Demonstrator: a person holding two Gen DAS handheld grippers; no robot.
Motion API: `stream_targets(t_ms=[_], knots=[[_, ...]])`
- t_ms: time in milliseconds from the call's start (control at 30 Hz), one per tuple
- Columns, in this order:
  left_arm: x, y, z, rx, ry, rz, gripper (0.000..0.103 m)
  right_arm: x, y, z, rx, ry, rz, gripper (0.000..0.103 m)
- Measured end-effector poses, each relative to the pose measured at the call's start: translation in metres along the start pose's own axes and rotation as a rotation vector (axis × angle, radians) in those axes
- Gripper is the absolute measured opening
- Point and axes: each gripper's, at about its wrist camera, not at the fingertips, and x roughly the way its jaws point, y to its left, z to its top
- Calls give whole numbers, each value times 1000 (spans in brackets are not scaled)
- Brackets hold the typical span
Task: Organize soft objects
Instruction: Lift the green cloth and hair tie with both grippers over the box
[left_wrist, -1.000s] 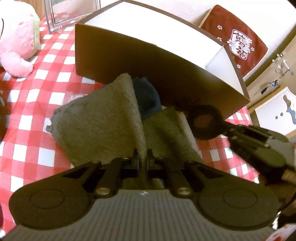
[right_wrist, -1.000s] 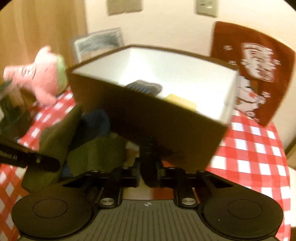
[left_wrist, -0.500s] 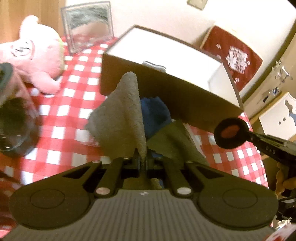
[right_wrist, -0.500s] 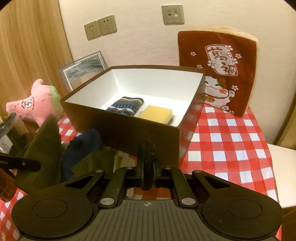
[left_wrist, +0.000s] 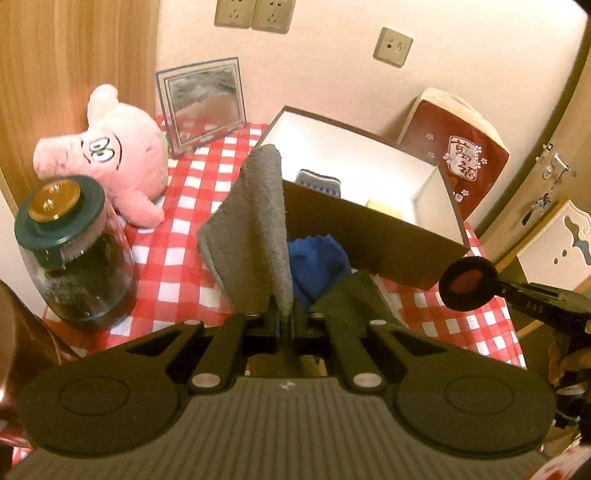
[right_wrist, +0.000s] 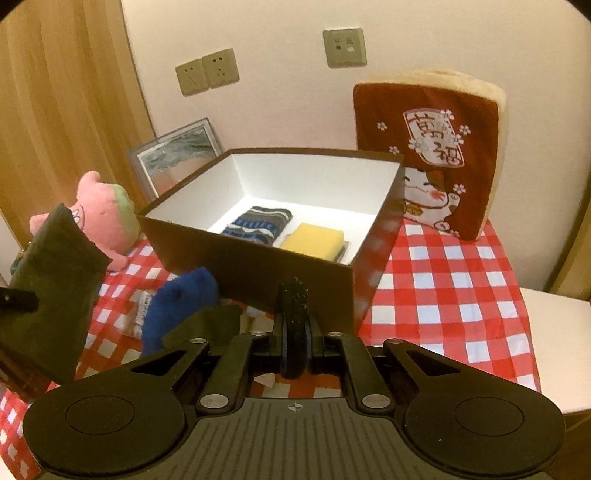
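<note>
The tabletop (right_wrist: 443, 291), under a red-and-white checked cloth, carries an open brown box (right_wrist: 258, 266) with white inner walls. Inside lie a striped sock (right_wrist: 258, 223) and a yellow sponge (right_wrist: 314, 242); the floor on the box's left side looks bare. A red cushion (right_wrist: 428, 147) leans on the wall behind, a pink plush pig (left_wrist: 114, 155) lies to the left, and a glass jar (left_wrist: 77, 254) stands near it.

The left tool (left_wrist: 283, 314) is clamped on a grey towel (left_wrist: 258, 221), whose fold stands up in front of the box's near wall. The towel's lower part trails beside a blue cloth (left_wrist: 317, 258) on the tabletop. The right tool (right_wrist: 293, 328) has its pads pressed together with nothing visible between them, pointing at the near wall.

The step in hand seems to be carrying the towel into the box. To do it well, raise it until its trailing edge clears the rim, avoid dragging the blue cloth along, and release over the bare floor.
</note>
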Motion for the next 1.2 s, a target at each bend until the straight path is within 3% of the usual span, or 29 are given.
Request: stream_targets(t_ms=[433,767,1200], knots=[[-17,-23,46,84,-113,-35,4,-17,1,30,-30,-63,22,9],[-3,-52,101,153,-190,-68,4,-14,-3,66,-52,-113,20,9],[61,-72,165,217,-151,-74,4,19,-8,115,-80,-140,12,9]])
